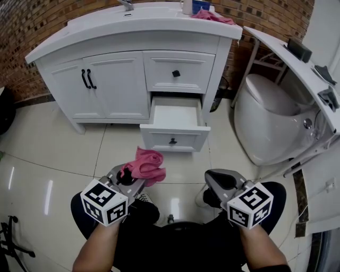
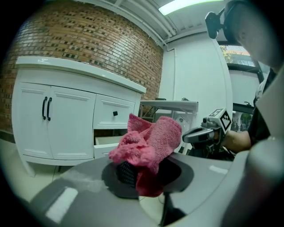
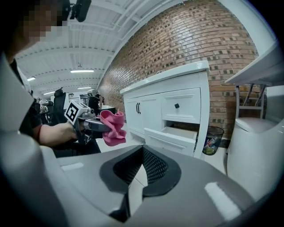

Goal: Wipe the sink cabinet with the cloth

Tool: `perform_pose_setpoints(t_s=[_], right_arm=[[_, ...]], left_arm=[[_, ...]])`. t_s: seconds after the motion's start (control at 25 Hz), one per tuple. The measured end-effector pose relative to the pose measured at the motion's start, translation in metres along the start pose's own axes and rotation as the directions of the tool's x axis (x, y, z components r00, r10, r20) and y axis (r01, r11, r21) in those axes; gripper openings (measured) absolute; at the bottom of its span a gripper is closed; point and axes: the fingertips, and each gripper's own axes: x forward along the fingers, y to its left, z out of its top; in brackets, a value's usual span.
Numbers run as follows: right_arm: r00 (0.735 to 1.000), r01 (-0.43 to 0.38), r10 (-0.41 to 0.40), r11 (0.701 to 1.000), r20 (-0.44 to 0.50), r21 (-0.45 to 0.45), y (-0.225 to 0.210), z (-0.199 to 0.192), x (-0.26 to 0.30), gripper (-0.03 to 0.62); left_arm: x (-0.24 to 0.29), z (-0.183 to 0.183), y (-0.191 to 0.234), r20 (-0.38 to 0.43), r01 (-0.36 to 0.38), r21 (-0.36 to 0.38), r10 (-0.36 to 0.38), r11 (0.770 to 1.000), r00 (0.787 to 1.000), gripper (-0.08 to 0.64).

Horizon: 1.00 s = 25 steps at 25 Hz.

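Note:
The white sink cabinet (image 1: 114,85) stands ahead against a brick wall, its lower right drawer (image 1: 174,139) pulled open. My left gripper (image 1: 127,178) is low in front of it, above the floor, shut on a crumpled pink cloth (image 1: 146,164). In the left gripper view the cloth (image 2: 151,142) bulges up out of the jaws and the cabinet (image 2: 31,119) lies to the left. My right gripper (image 1: 218,179) hovers beside it on the right, shut and empty. The right gripper view shows its fingers closed, with the cloth (image 3: 112,127) off to the left.
A second pink cloth (image 1: 213,16) lies on the countertop near the tap (image 1: 126,4). A white toilet-like fixture (image 1: 265,117) and a slanted white shelf (image 1: 297,64) crowd the right side. A waste bin (image 3: 212,139) sits beside the cabinet. The floor is glossy tile (image 1: 53,154).

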Motion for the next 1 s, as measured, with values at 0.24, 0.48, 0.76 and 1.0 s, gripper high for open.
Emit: perform_pose_setpoints(t_s=[0.24, 0.48, 0.76, 1.0], right_arm=[[1.000, 0.000, -0.001, 1.000, -0.006, -0.009, 0.006, -0.005, -0.004, 0.008], [1.000, 0.002, -0.002, 1.000, 0.000, -0.008, 0.006, -0.006, -0.004, 0.008], [1.000, 0.005, -0.005, 1.000, -0.007, -0.003, 0.008, -0.011, -0.004, 0.008], [1.000, 0.018, -0.018, 1.000, -0.003, -0.001, 0.003, -0.010, -0.004, 0.008]], left_arm=[[-0.013, 0.004, -0.001, 0.025, -0.015, -0.007, 0.015, 1.000, 1.000, 0.091], [-0.013, 0.002, -0.002, 0.026, -0.016, -0.010, 0.016, 1.000, 1.000, 0.091], [-0.011, 0.003, -0.007, 0.032, -0.007, -0.008, 0.007, 1.000, 0.999, 0.091], [-0.009, 0.004, -0.005, 0.039, -0.009, -0.010, 0.009, 1.000, 0.999, 0.091]])
